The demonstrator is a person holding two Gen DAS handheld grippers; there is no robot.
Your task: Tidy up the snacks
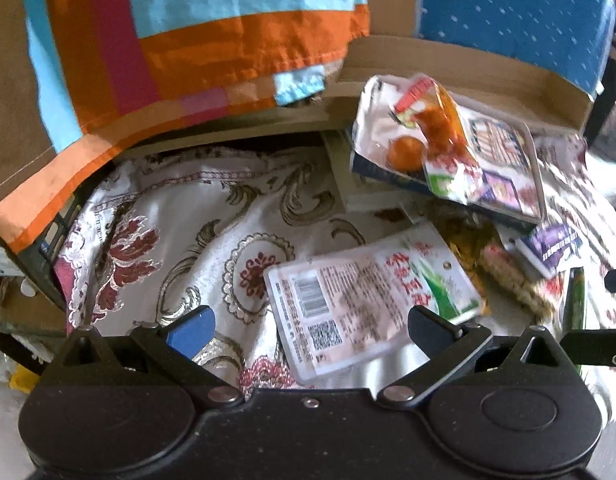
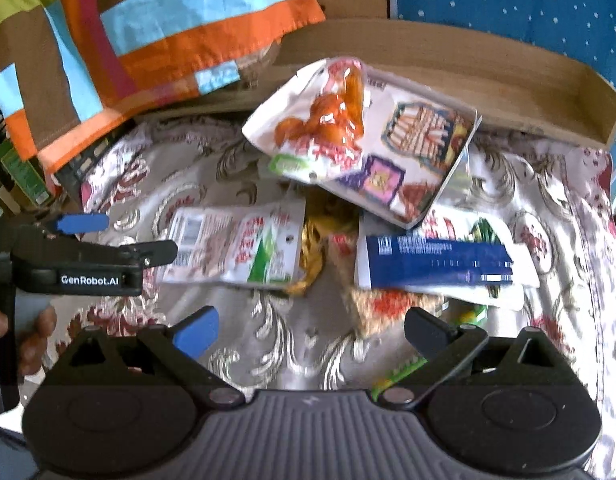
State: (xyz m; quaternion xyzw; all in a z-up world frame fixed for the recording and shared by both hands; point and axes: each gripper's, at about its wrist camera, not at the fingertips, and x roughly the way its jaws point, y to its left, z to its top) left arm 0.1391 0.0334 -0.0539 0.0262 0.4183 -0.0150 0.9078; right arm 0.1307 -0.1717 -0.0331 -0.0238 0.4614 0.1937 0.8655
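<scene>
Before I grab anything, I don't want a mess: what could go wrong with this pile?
The chicken snack pouch leans on the flat box, so it may slide off. The pale packet lies flat on the loose tablecloth; the open left gripper might pinch fabric too.

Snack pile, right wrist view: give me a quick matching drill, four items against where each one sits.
Items
1. Barcode pouch
2. Blue box
3. Chicken packet
4. Left gripper

Places
A. far left edge, beside the barcode pouch
B. top of the pile, overlapping the cardboard tray
C. right of centre, lying over other packets
D. flat on the patterned cloth, left of centre

Pairs: 1-D, 2-C, 3-B, 4-A
</scene>
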